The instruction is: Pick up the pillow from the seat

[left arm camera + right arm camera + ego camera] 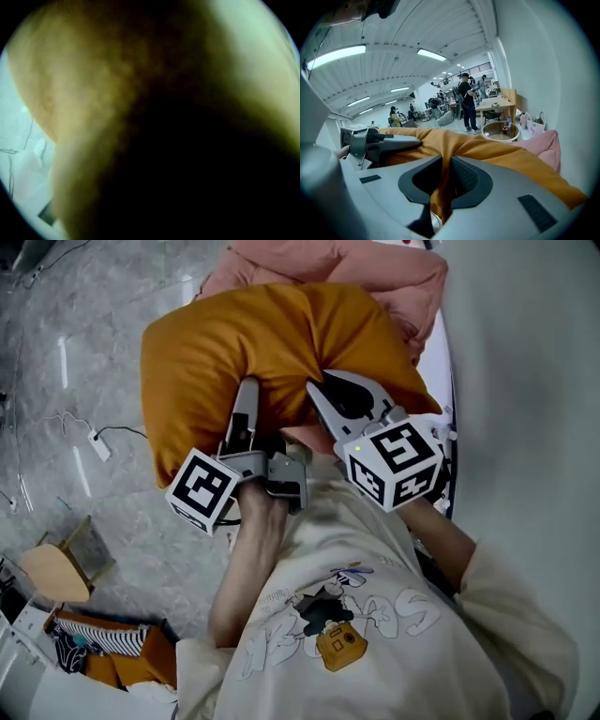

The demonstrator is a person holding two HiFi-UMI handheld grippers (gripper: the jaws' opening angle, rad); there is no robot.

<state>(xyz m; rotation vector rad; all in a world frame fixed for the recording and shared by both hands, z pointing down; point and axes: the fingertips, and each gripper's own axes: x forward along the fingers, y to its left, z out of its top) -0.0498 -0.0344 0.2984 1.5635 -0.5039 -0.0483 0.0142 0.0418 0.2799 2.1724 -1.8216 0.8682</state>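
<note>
An orange pillow (244, 343) hangs in the air in front of the person, above the floor. My left gripper (246, 399) bites into its lower edge from the left, jaws closed on a fold of the cloth. My right gripper (319, 395) grips the same edge just to the right. In the right gripper view a pinch of orange pillow (497, 150) runs down between the dark pads of my right gripper (443, 183), and the left gripper (408, 143) lies against the cloth at left. Blurred orange pillow (84, 93) fills the left gripper view and hides its jaws.
A pink cushion (375, 277) lies behind the pillow, by a white wall (525, 381) at right. On the marble floor at left lie a cable with a white plug (98, 444), a wooden stool (56, 573) and a box of cloth (103, 638). People stand far off.
</note>
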